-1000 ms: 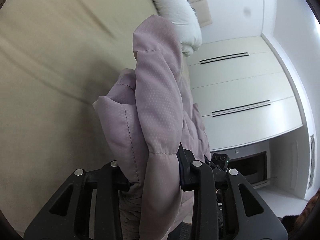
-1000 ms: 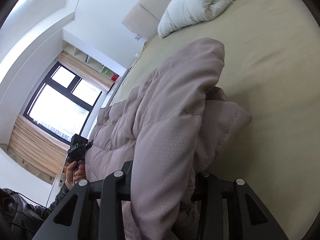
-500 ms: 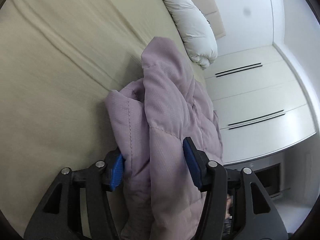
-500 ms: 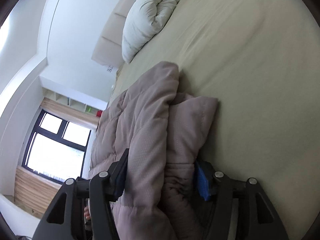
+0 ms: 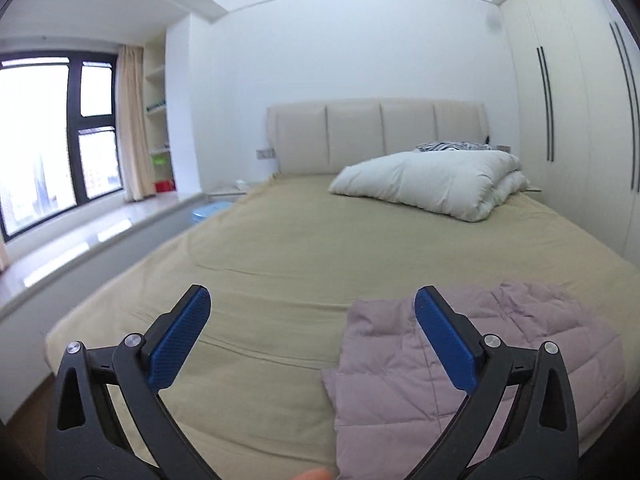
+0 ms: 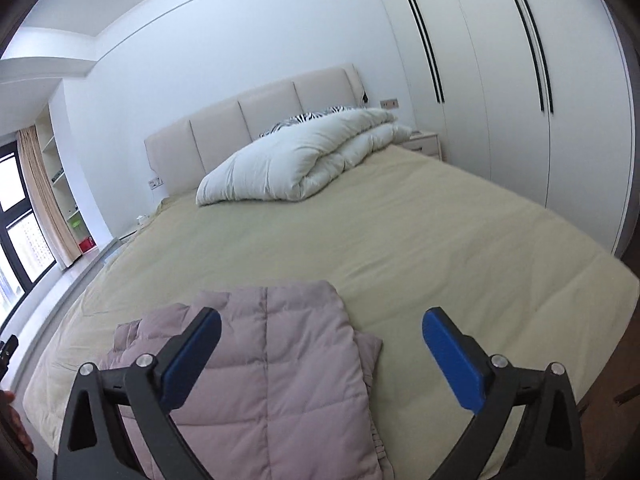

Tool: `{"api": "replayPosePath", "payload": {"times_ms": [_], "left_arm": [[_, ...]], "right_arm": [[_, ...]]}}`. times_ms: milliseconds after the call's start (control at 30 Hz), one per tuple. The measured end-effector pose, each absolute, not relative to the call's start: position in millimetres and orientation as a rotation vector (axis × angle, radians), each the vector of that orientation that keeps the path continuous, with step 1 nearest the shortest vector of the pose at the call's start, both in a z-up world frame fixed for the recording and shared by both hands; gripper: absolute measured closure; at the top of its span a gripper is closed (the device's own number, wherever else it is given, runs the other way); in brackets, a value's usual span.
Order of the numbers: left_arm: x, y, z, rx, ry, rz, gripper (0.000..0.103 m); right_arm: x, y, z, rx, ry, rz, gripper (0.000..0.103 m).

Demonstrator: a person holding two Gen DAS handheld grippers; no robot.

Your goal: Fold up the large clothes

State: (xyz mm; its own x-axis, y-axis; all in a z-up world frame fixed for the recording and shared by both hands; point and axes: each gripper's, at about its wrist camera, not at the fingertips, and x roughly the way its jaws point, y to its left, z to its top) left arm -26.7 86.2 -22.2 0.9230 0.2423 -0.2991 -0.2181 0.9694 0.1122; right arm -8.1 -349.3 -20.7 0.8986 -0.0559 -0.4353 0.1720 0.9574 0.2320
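A mauve quilted puffer jacket (image 5: 400, 384) lies folded flat near the foot of the bed (image 5: 280, 256). It also shows in the right wrist view (image 6: 280, 364). My left gripper (image 5: 312, 312) is open and empty, held above the bed with the jacket under its right finger. My right gripper (image 6: 320, 332) is open and empty, raised above the jacket's right edge, with the jacket under its left finger.
A white folded duvet (image 5: 432, 184) lies by the beige headboard (image 5: 376, 136), with a zebra-striped pillow (image 6: 304, 118) behind it. White wardrobes (image 6: 500, 80) stand to the right, a window (image 5: 40, 140) and sill to the left.
Both grippers have let go of the jacket, opened wide and drawn back and up. The jacket, held bunched between the fingers before, now lies flat on the bed.
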Motion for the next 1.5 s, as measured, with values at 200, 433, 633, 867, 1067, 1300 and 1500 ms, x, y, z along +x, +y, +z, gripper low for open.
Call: {"api": "replayPosePath", "payload": {"times_ms": [200, 433, 633, 867, 1067, 1300, 1500], "left_arm": [[-49.6, 48.5, 14.7, 0.077, 0.341, 0.191, 0.000], [-39.3, 12.6, 7.2, 0.039, 0.540, 0.103, 0.000], [-10.7, -7.6, -46.6, 0.035, 0.717, 0.037, 0.000], [10.3, 23.9, -82.7, -0.038, 0.805, 0.045, 0.000], [9.9, 24.6, -81.7, -0.013, 0.795, 0.060, 0.000], [11.7, 29.4, -85.0, -0.025, 0.811, 0.058, 0.000], [14.9, 31.7, -89.9, -0.029, 0.823, 0.058, 0.000]], "right_arm": [[-27.5, -307.0, 41.0, 0.137, 0.369, -0.123, 0.000], [-38.2, -267.4, 61.5, 0.075, 0.512, -0.158, 0.000], [-30.3, -236.0, 15.7, 0.108, 0.673, -0.093, 0.000], [-25.1, -222.7, -12.4, 0.087, 0.744, -0.086, 0.000], [-20.7, -217.8, -20.2, 0.080, 0.784, -0.067, 0.000], [-22.0, -207.7, -24.4, 0.062, 0.802, -0.046, 0.000], [-21.5, -199.7, -28.4, 0.043, 0.823, -0.045, 0.000]]}}
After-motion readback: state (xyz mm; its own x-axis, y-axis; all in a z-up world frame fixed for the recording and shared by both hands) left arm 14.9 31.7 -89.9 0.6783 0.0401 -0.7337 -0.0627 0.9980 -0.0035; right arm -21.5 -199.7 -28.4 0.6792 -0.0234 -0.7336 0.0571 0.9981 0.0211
